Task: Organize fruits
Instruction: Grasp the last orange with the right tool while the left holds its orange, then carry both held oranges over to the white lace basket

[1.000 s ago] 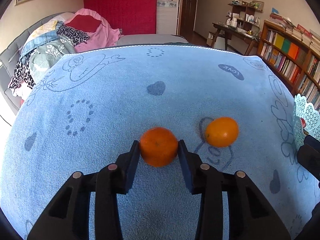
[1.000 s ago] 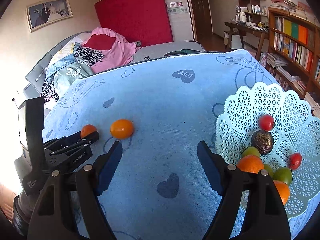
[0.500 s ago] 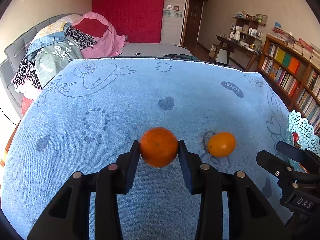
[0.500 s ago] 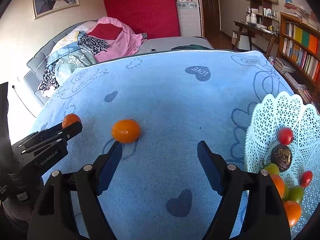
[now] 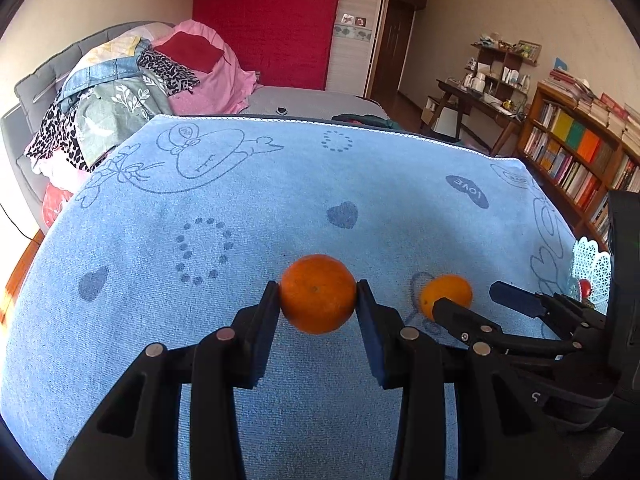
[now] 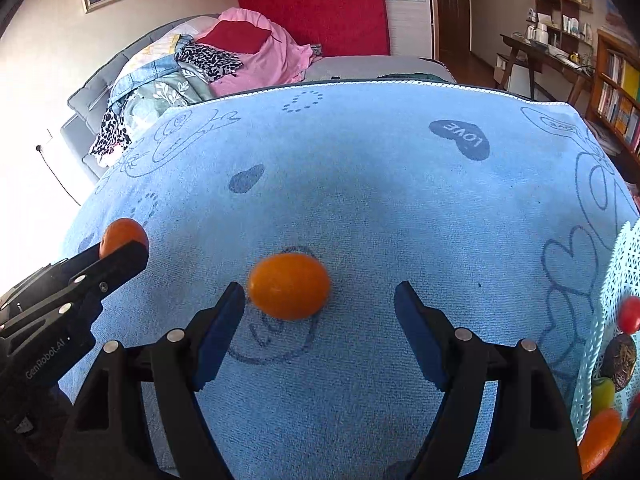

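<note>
Already the left gripper [image 5: 318, 308] fingers clench one orange [image 5: 317, 293] for carrying; the right gripper [image 6: 320, 312] fingers stand released, the loose orange [image 6: 289, 286] between them, beside the left pad

Red headboard [image 5: 266, 24], clothes-heaped grey sofa [image 5: 36, 92], bookshelf [image 5: 576, 152], wooden desk [image 5: 476, 100].

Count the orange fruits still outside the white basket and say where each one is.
2. One orange is clamped in the left gripper. The other orange lies on the blue towel ahead of the open right gripper. None seems hidden.
</note>
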`<state>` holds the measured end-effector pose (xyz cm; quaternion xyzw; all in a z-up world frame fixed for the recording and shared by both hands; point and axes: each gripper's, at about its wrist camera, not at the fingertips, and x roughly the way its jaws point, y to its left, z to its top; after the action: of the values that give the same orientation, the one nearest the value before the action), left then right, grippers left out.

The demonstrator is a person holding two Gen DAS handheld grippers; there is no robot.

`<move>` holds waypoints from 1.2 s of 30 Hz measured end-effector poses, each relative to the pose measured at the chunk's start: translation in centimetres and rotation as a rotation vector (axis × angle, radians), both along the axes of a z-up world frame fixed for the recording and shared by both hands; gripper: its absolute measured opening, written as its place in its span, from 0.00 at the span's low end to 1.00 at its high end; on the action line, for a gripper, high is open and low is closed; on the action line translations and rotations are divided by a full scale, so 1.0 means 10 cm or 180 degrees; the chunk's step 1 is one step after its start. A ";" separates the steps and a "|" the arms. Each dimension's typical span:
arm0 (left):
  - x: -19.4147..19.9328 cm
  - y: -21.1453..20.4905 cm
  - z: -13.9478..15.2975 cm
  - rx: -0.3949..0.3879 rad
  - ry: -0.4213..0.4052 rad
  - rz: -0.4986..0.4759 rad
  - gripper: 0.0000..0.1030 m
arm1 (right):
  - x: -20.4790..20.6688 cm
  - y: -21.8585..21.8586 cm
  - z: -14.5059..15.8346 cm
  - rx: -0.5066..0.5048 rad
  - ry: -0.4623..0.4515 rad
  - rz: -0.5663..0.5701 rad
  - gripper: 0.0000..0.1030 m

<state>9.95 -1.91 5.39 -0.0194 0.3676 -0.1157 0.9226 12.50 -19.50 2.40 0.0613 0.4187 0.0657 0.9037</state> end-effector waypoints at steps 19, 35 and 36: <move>0.01 0.00 -0.06 -0.0014 0.0049 0.0001 0.38 | 0.02 0.29 -0.08 -0.0354 -0.0067 0.0190 0.44; -0.04 -0.02 -0.01 -0.0034 0.0011 -0.0051 0.38 | -0.37 0.15 0.15 -0.0152 -0.0200 -0.0030 0.44; -0.05 -0.02 0.00 -0.0035 0.0006 -0.0058 0.38 | -0.41 0.14 0.16 -0.0131 -0.0204 -0.0045 0.44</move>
<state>9.43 -2.16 5.35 -0.0212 0.3679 -0.1261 0.9210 8.44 -18.10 4.05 0.0435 0.3903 0.0526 0.9181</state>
